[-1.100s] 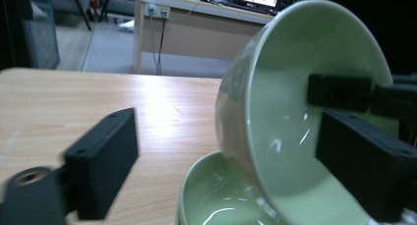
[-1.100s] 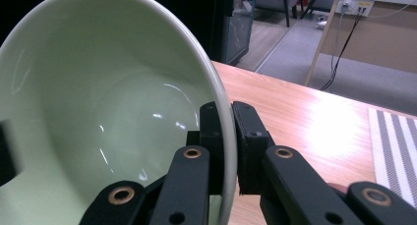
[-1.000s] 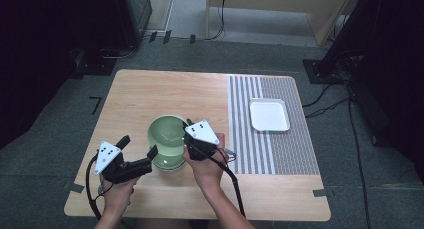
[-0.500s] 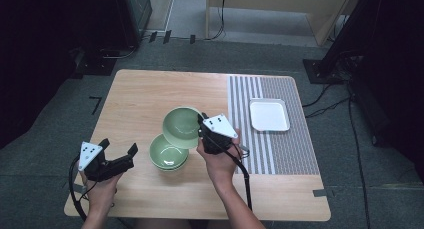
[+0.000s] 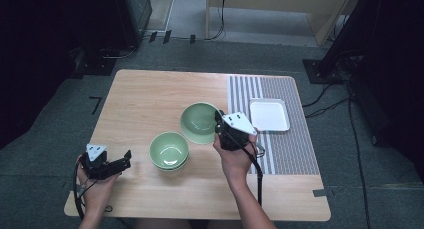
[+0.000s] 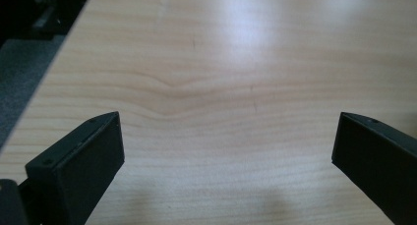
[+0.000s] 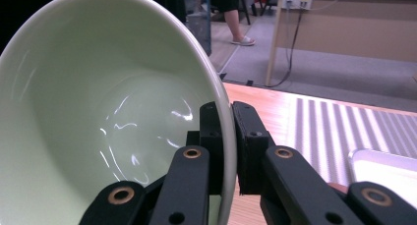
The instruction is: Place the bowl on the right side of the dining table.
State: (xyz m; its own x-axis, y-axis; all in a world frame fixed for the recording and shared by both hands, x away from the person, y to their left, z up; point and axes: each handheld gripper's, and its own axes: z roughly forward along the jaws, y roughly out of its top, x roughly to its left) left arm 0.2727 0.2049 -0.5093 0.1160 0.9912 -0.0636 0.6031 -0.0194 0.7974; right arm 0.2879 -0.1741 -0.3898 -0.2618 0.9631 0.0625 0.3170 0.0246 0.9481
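Wooden table: right claw pinching green bowl rim.

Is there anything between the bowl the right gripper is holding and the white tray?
Nothing visible. The held bowl hangs left of the tray, with only bare striped mat between; the right gripper pinches its rim.

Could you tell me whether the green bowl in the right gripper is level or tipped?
Tipped: the held bowl faces the camera, its rim pinched by the right gripper.

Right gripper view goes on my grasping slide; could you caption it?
Hand-held gripper pinching the rim of a pale green bowl, striped mat behind.
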